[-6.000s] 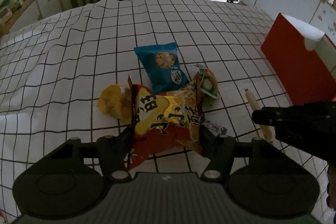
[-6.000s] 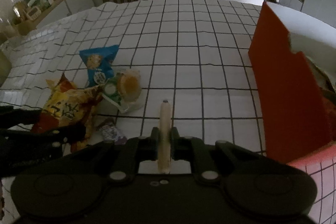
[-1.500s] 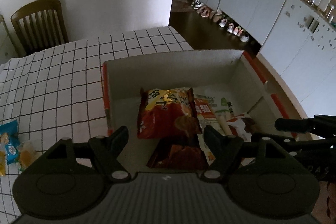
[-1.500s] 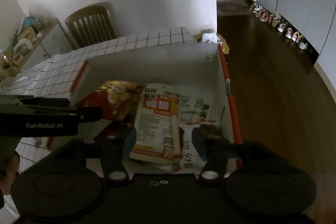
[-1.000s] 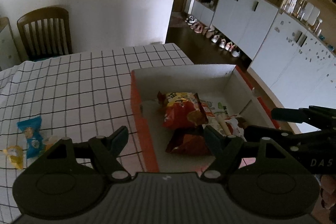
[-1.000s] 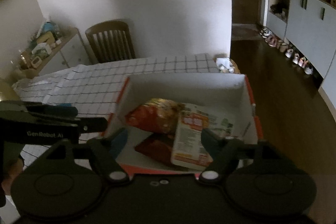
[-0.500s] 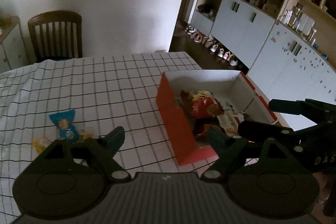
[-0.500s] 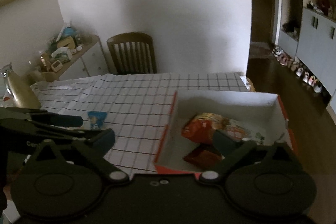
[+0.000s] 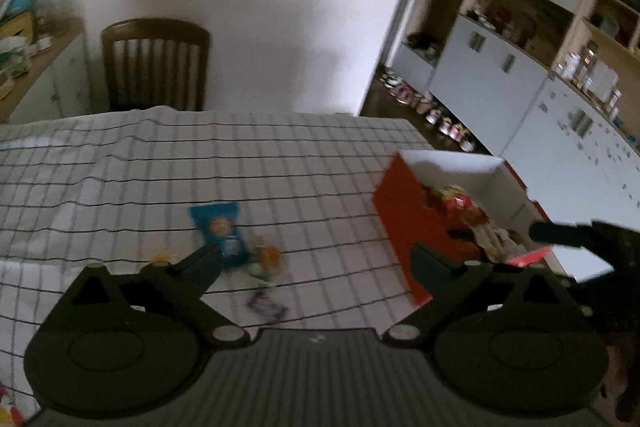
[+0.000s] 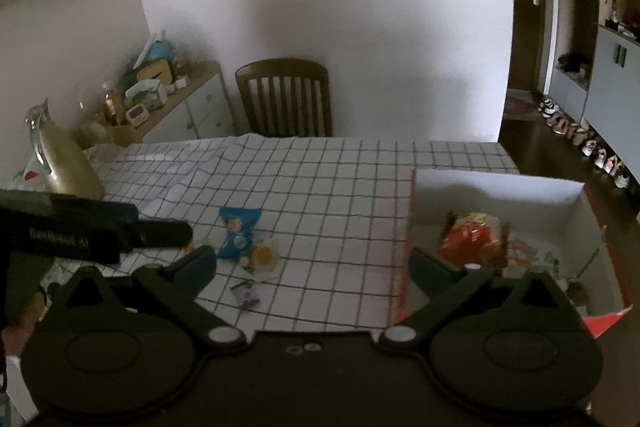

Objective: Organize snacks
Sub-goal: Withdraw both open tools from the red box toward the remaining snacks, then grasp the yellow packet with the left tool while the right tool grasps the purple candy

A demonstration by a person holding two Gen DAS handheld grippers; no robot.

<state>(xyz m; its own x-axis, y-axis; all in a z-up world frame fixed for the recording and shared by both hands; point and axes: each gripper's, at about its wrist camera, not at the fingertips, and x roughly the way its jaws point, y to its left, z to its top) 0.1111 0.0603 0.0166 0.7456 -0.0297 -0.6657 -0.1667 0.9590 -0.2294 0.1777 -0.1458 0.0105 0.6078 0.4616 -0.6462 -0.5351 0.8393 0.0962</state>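
wooden chair (image 10: 285, 95) | sideboard (image 10: 192, 107) | white cabinets (image 9: 520, 83) | shoes (image 10: 580, 135)

I count two grippers: my left gripper (image 9: 316, 261) and my right gripper (image 10: 310, 265), and each one has two fingers spread wide apart. I see one table (image 10: 340, 187) with a checked cloth and one wooden chair (image 10: 284, 95) behind it. There is one red box (image 10: 404, 247). On the cloth I count one blue snack bag (image 10: 237, 231), one round yellow snack in a clear wrapper (image 10: 262, 255) and one small dark packet (image 10: 245, 293). In the left view I also see one bit of a yellow snack (image 9: 158, 257). Inside the box I see one red and yellow chip bag (image 10: 474, 233) and some more packs, but I cannot count those.
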